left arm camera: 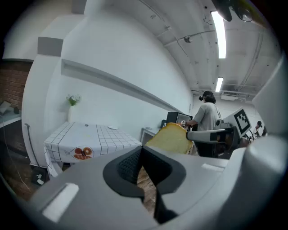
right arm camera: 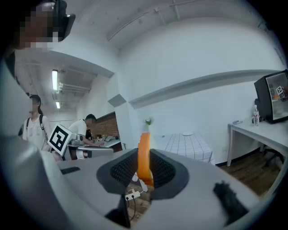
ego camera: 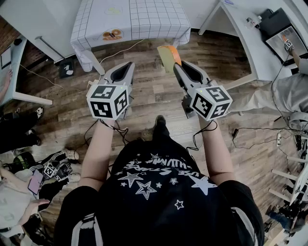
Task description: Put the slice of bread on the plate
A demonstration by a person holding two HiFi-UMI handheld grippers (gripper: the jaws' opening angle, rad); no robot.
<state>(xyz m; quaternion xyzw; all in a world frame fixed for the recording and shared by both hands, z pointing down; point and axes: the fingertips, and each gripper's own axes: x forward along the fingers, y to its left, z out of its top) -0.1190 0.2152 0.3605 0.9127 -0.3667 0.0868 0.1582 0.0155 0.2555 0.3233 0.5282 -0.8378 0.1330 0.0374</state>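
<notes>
Plainly, the right tool (right arm camera: 144,158) is pinching the slice of bread (ego camera: 168,56), its pads pressing on the two flat faces. The slice is therefore standing on edge, its orange crust showing and its long axis running forward out of the jaws, toward the top of the head view. The left tool (ego camera: 128,66) is hanging beside it at middle left, jaws pressed together with nothing between them.

The plate (left arm camera: 112,127) is sitting toward the far side of the desk (ego camera: 154,21) at the top centre of the head view, up and to the left of the bread and well apart from it. The bread is hanging over the wooden floor (ego camera: 154,98), short of the desk's near edge.

I am judging that the right hand is carrying this move alone, travelling up-left over the checked cloth (ego camera: 139,14) and rolling until the slice is lying flat. White desks are lining the room's edges, and other people are working at them.
</notes>
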